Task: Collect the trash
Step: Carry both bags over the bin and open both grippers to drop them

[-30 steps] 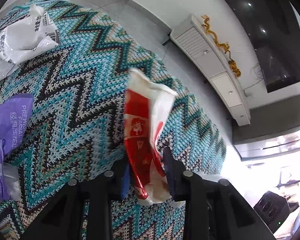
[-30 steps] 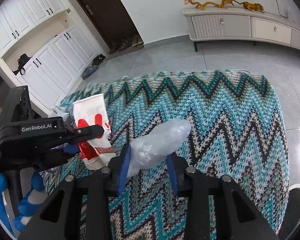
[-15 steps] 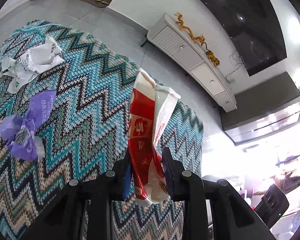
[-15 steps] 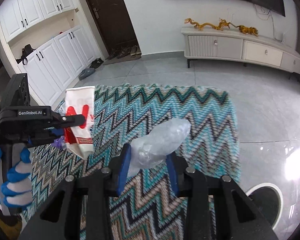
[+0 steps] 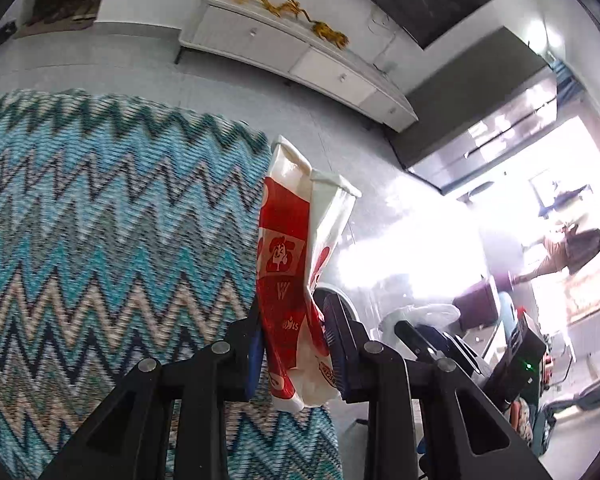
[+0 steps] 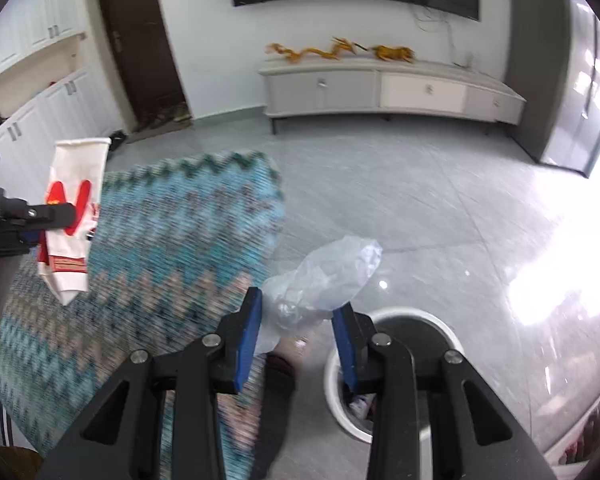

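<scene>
Left hand-held gripper [image 5: 296,344] clamped on red-white wrapper [image 5: 288,264]; right hand-held gripper [image 6: 298,332] clamped on clear plastic wad [image 6: 324,284]. Both have swung off zigzag rug [image 6: 172,248]; white bin [image 6: 400,368] now below right jaws. Judgement: drop-off imminent.

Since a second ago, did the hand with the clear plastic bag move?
Yes. The right gripper with the clear bag has swung off the zigzag rug toward the white bin on the floor.

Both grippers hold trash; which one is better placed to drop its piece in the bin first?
Probably right. The right gripper, shut on the clear plastic bag, hangs beside the white bin; the left gripper holds the red-and-white wrapper over the rug.
</scene>
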The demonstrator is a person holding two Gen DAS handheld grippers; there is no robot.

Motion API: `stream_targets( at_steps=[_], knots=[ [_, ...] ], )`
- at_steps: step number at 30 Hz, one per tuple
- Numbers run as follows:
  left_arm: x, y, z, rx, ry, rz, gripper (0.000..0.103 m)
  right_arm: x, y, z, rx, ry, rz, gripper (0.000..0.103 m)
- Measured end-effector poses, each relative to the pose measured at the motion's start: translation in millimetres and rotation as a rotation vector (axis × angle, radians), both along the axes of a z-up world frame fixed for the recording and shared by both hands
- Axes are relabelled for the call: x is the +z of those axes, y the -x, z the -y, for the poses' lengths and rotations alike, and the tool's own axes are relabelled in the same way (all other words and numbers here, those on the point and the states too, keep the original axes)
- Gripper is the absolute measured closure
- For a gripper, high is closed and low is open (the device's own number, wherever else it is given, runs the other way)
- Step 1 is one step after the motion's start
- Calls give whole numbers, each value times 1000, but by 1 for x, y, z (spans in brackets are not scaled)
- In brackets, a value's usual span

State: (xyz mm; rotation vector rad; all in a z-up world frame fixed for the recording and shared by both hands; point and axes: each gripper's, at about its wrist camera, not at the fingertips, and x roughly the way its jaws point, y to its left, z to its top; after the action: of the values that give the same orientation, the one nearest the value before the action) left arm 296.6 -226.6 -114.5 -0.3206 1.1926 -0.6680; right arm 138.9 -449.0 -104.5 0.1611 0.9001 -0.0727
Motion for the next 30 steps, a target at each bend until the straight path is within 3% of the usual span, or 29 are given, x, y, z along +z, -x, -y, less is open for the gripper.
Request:
stream_targets(
  at_steps=[7, 13, 20, 23, 24, 30],
  knots=[
    [-51, 24, 125, -187, -95, -52, 75, -66, 30, 76, -135, -39, -104, 69],
    [-103, 33, 190, -263, -185, -86, 73, -122, 34, 112, -187, -80, -181, 68],
    [-142, 35, 217, -299, -203, -138, 72, -165, 29, 138, -217, -106, -251, 66],
    [-149, 40, 217, -316, -200, -152, 71, -177, 28, 142, -227, -115, -268, 57],
    [-148, 41, 216, -319, -196, -155, 71, -180, 29, 140, -231, -113, -272, 52],
    [-128, 49, 213, -323, -169, -119, 71, -187, 31, 139, -242, -104, -283, 46]
  ],
)
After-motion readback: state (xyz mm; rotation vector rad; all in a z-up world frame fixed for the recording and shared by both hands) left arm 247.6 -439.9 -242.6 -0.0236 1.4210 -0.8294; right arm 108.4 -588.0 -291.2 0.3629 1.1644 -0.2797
